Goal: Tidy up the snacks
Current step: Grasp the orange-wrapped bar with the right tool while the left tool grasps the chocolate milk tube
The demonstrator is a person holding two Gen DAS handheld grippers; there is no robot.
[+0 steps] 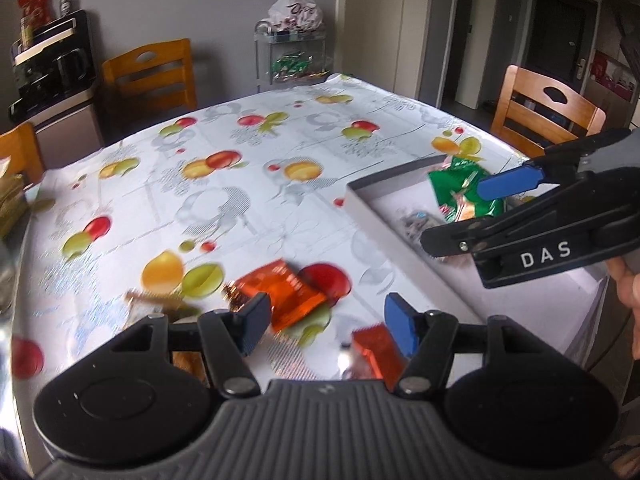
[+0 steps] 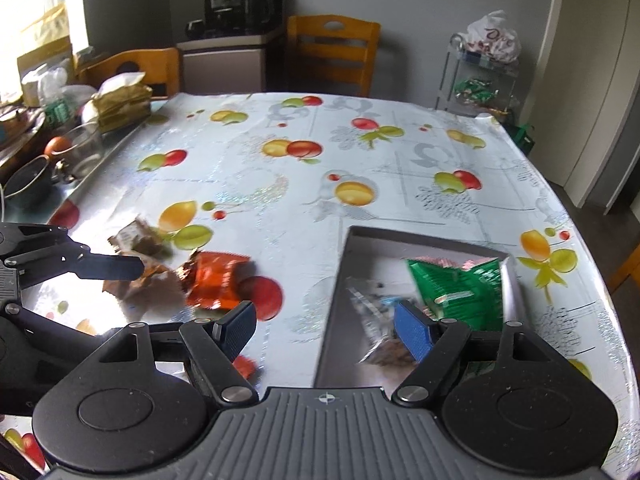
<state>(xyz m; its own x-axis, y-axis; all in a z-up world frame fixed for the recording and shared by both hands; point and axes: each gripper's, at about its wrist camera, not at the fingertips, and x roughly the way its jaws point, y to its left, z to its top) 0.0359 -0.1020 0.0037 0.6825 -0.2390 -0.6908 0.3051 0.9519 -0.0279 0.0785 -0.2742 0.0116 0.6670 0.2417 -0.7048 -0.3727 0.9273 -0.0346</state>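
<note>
Both tools look alike. The left gripper (image 1: 324,320) has a ribbed grey body, two round black discs on either side and black linkage arms with silver screws. Its fingers (image 1: 400,326) end in blue textured pads. The right gripper (image 2: 324,330) matches it; seen side-on, its black arm carries white letters "DAS".

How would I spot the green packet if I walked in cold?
Find the table with the fruit-print tablecloth, then the shallow grey tray near its edge. The green packet lies in the tray's far corner, the only green thing there, beside a clear wrapper.
</note>
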